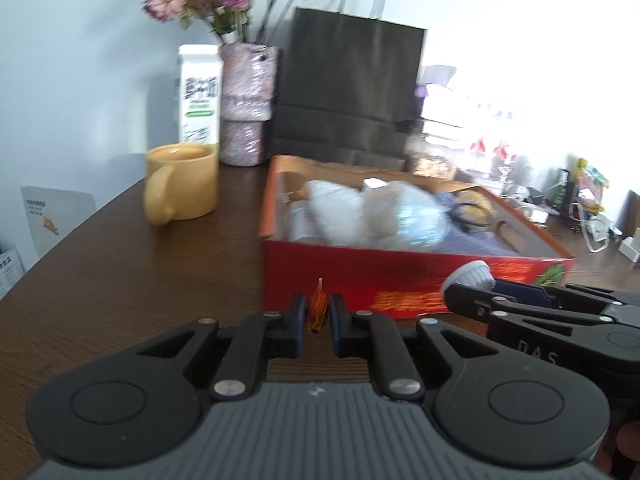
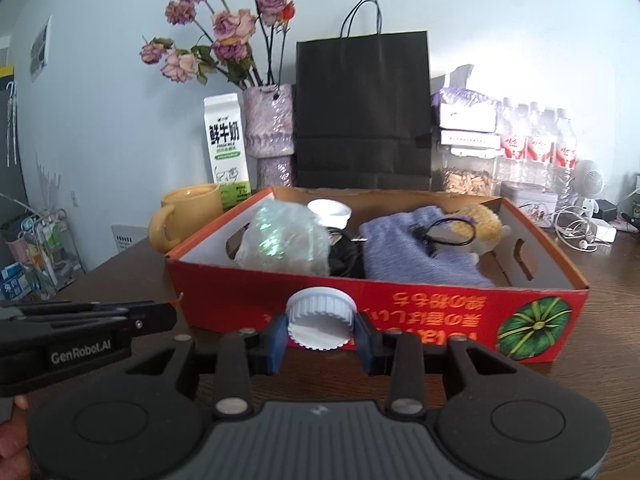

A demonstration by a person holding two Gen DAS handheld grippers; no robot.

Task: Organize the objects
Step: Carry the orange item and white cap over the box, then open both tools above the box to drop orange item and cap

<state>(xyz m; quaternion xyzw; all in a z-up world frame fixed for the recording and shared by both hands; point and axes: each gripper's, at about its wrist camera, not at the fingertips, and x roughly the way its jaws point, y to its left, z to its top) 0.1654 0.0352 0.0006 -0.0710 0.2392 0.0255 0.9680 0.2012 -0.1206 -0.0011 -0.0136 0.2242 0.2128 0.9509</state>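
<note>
White ribbed plastic cap (image 2: pixel 321 317), light and rigid, sits pinched across its rim by the right gripper (image 2: pixel 321 334), while the left gripper (image 1: pixel 319 316) nips a flimsy orange wrapper (image 1: pixel 318 309), both before the red box (image 2: pixel 248 300).

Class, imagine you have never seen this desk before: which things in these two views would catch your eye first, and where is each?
The red cardboard box at the middle of the table draws the eye first, stuffed with a lilac cloth and a shiny plastic bundle. Right before it, the right gripper clasps a white ribbed cap, while the left gripper pinches a small orange scrap. Behind stand a black paper bag and dried roses.
</note>
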